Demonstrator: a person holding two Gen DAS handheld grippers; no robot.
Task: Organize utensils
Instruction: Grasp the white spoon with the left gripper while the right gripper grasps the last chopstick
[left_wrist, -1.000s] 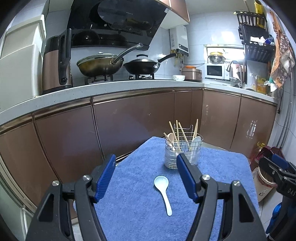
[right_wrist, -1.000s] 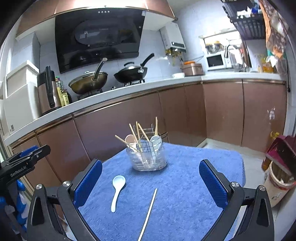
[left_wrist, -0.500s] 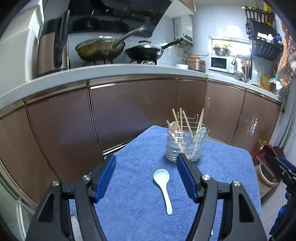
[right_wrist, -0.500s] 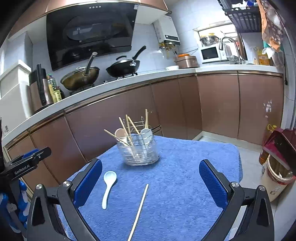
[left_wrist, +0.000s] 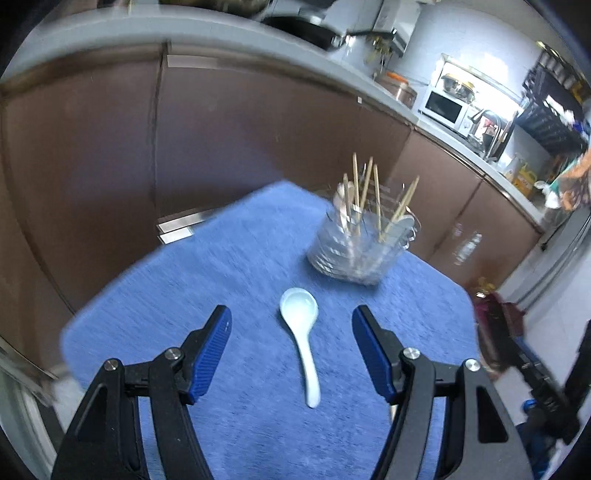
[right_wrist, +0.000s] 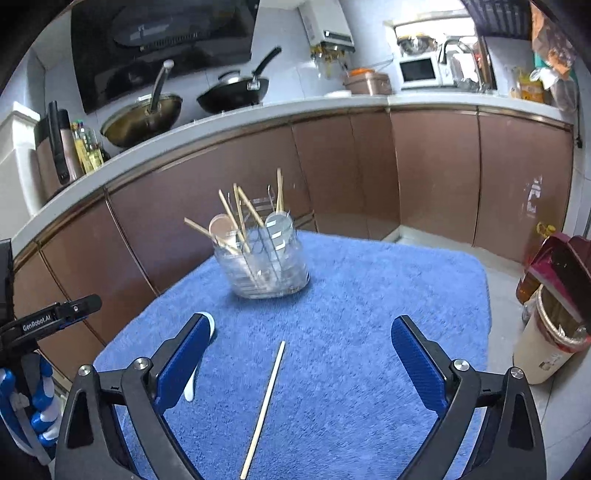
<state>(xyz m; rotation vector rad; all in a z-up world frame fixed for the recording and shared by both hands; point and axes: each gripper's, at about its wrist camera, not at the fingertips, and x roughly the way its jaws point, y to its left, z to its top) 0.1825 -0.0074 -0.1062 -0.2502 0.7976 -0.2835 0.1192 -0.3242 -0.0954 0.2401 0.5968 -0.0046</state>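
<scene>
Left gripper (left_wrist: 291, 328), black frame w/ blue ribbed pads, is spread wide and holds nothing. Between its pads, apart from both, lies the pale white ceramic soup spoon (left_wrist: 301, 332) on the blue terry towel (left_wrist: 229, 258) covering the table; bowl end faces the holder, handle points back toward the camera.

Right gripper (right_wrist: 301, 341), same build, has its jaws closing but still wide apart, nothing pinched. The single light wooden chopstick (right_wrist: 264, 400) lies flat on the towel between them, closer to the left pad, touching neither. Same spoon shows in the right wrist view (mostly hidden behind that pad).

The clear ribbed plastic utensil holder (right_wrist: 264, 264) stands upright farther back on the towel, w/ several wooden chopsticks (right_wrist: 240, 216) and two spoons leaning in it.
</scene>
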